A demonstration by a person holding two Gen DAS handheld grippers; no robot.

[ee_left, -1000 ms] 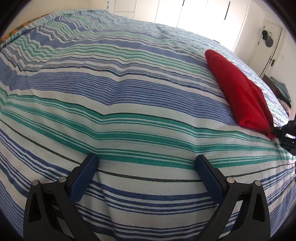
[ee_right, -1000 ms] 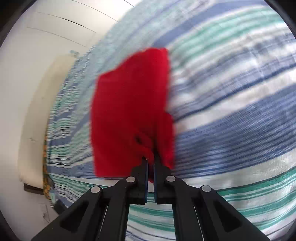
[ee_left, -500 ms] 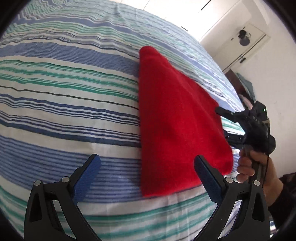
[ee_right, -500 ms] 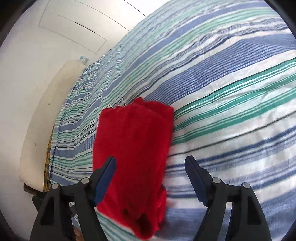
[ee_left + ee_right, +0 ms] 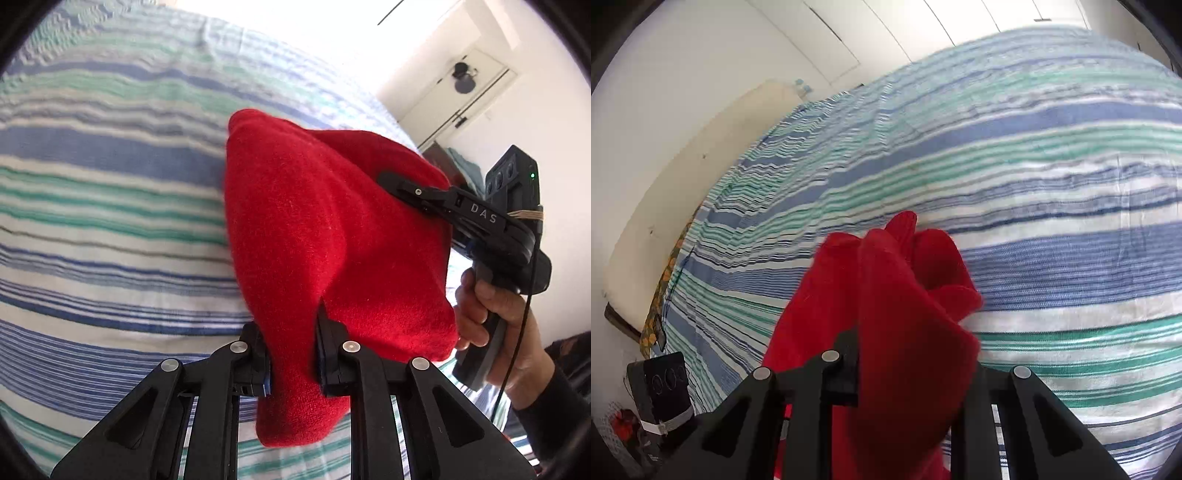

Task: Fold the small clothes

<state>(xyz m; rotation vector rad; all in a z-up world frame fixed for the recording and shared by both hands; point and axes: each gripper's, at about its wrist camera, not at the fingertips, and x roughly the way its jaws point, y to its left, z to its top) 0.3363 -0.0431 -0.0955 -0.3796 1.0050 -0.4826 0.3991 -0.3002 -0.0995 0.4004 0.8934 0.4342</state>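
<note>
Left wrist view first: the left gripper (image 5: 293, 354) has its two black fingers pinched on a thick fold of the red garment (image 5: 317, 236), cloth bulging out above and hanging below the pads, so the near end is bunched and raised off the striped bedspread (image 5: 110, 192). Over on the right side of that same shot comes the right gripper (image 5: 391, 181), seen side-on, its slim black tip lying across the far upper edge of the red cloth, and white letters reading "DAS" are plain on its body. A small green light glows on the black unit mounted behind it. The person's right hand (image 5: 491, 314) wraps the grip, dark sleeve at the wrist. Beyond, a white door (image 5: 465, 96) with something dark hung on it. Right wrist view now, and the garment (image 5: 894, 332) is heaped right up between this gripper's fingers (image 5: 842, 350), folds spilling forward onto the blue, green and white stripes (image 5: 1052, 184). The right-hand finger is buried under cloth here, so the exact gap is hard to judge, though the jaws look clamped on the fabric. Down in the lower left corner sits the black body of the left gripper (image 5: 663, 387).
</note>
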